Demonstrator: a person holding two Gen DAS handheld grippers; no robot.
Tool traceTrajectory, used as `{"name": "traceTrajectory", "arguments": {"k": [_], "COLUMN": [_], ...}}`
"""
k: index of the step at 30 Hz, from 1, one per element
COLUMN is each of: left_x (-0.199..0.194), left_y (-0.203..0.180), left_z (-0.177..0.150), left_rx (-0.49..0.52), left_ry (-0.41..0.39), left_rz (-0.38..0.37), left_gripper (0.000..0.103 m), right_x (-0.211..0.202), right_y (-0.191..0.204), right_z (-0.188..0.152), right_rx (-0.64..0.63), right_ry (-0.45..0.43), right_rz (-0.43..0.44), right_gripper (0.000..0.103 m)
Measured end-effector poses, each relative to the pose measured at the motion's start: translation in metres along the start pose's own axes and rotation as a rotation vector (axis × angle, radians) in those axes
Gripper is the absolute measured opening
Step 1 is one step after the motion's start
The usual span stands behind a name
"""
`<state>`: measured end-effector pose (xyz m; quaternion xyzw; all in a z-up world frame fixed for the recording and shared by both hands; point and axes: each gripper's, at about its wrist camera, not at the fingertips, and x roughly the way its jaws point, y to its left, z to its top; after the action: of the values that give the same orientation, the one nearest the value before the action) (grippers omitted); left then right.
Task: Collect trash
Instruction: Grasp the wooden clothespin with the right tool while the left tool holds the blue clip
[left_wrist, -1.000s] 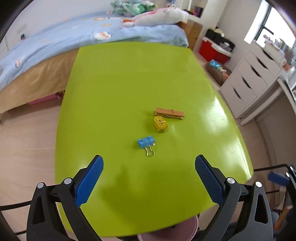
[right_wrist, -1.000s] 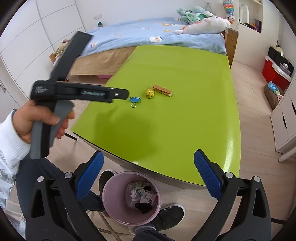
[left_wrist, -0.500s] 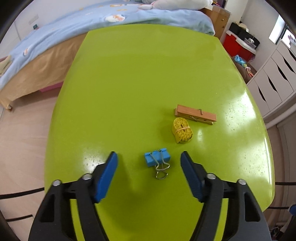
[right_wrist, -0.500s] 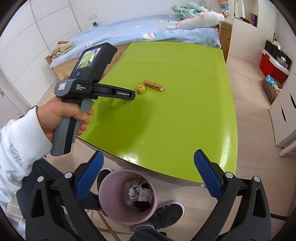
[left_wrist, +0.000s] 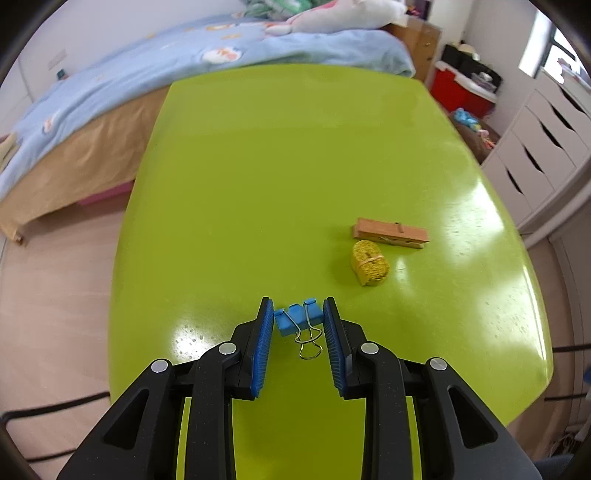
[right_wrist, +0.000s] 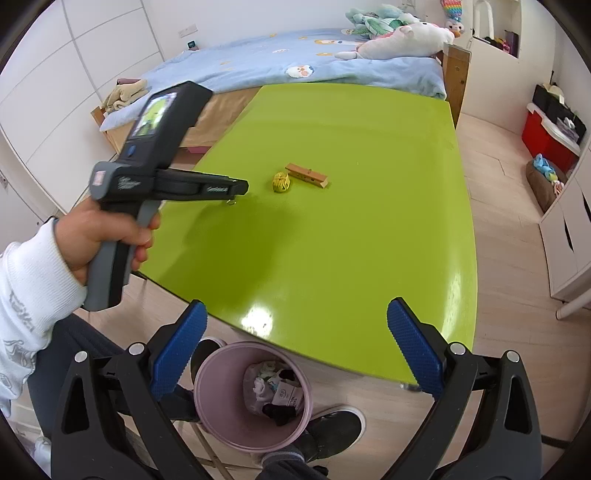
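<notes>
A blue binder clip (left_wrist: 295, 320) with wire handles lies on the green table (left_wrist: 280, 177) near its front edge. My left gripper (left_wrist: 298, 302) is down at the table and its jaws are closing, with the clip between them and the blue pads (left_wrist: 263, 343) touching its two ends. To the right lie a yellow thread bundle (left_wrist: 369, 263) and a wooden clothespin (left_wrist: 390, 233). In the right wrist view a hand holds the left gripper (right_wrist: 238, 187) over the clip, which is mostly hidden. My right gripper (right_wrist: 295, 306) hangs open above the pink bin (right_wrist: 207, 369), holding nothing.
The pink bin stands on the floor under the table's near edge with crumpled trash inside, next to a person's shoes (right_wrist: 332, 428). A bed (right_wrist: 280, 70) with plush toys lies beyond the table. White drawers (left_wrist: 546, 147) and a red box (left_wrist: 461, 96) stand to the right.
The left gripper came forward and down to the binder clip, and its jaws narrowed from wide open until the pads met the clip's ends. The right gripper stayed over the bin.
</notes>
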<state>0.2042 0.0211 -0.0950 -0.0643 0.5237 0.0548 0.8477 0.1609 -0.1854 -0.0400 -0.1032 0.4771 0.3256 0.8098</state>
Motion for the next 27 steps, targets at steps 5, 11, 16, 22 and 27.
{"name": "traceTrajectory", "arguments": {"k": [5,11,16,22,27], "left_x": [-0.015,-0.032,-0.038,-0.037,-0.032], "left_y": [0.001,0.004,0.011,0.019,0.025], "left_z": [-0.004,-0.008,-0.011,-0.013,-0.012], "left_rx": [0.045,0.082,0.093,0.094,0.090], "left_ry": [-0.035,-0.056,-0.064,-0.059,-0.051], "left_rz": [-0.036,-0.067,-0.088,-0.103,-0.111], "left_gripper": [0.028,0.028,0.028,0.028,0.028], "right_x": [0.011,0.031,0.055,0.089,0.124], "right_y": [-0.002,-0.001,-0.003,-0.005,-0.010], "right_z": [0.023,0.057,0.088,0.117,0.130], "right_rx": [-0.031,-0.124,-0.189,-0.288,-0.321], "right_ry": [0.001,0.006,0.035,0.072,0.120], "right_rz": [-0.001,-0.015,-0.012,-0.026,-0.020], "right_gripper": [0.096,0.096,0.096,0.096,0.087]}}
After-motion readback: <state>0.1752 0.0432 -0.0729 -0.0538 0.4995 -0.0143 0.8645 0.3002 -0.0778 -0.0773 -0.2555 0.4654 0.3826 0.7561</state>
